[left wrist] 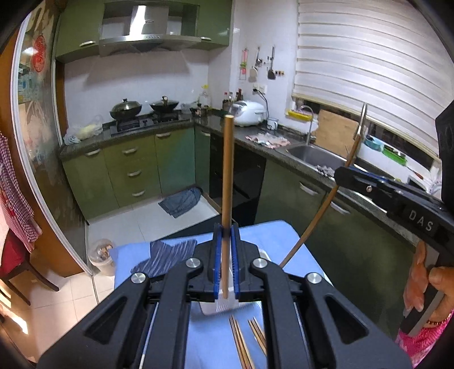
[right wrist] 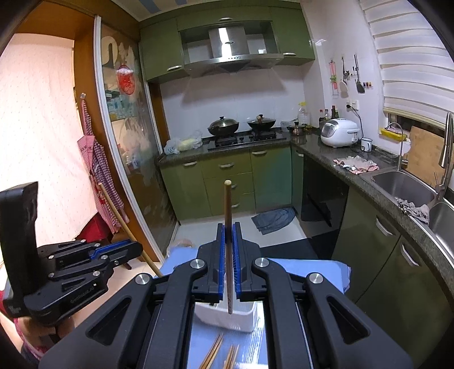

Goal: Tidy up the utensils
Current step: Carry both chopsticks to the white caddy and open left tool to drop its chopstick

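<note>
The left wrist view shows the left gripper (left wrist: 226,230) clamped on an upright chopstick (left wrist: 227,176) above the blue table (left wrist: 272,235), loose chopsticks (left wrist: 247,340) below, striped cloth (left wrist: 170,255) alongside. The right wrist view shows the right gripper (right wrist: 229,230) clenching another chopstick (right wrist: 227,215) over a white tray (right wrist: 244,318), open floor (right wrist: 235,230) beyond the table edge.

"DAS" in raised white letters on black body of right gripper (left wrist: 344,173), seen from left wrist view. Faint embossed lettering along side of left gripper (right wrist: 135,249) in right wrist view, too small to read. Small logo on hood (left wrist: 147,21), unreadable. Red round sign on door (right wrist: 126,79), characters not legible.
</note>
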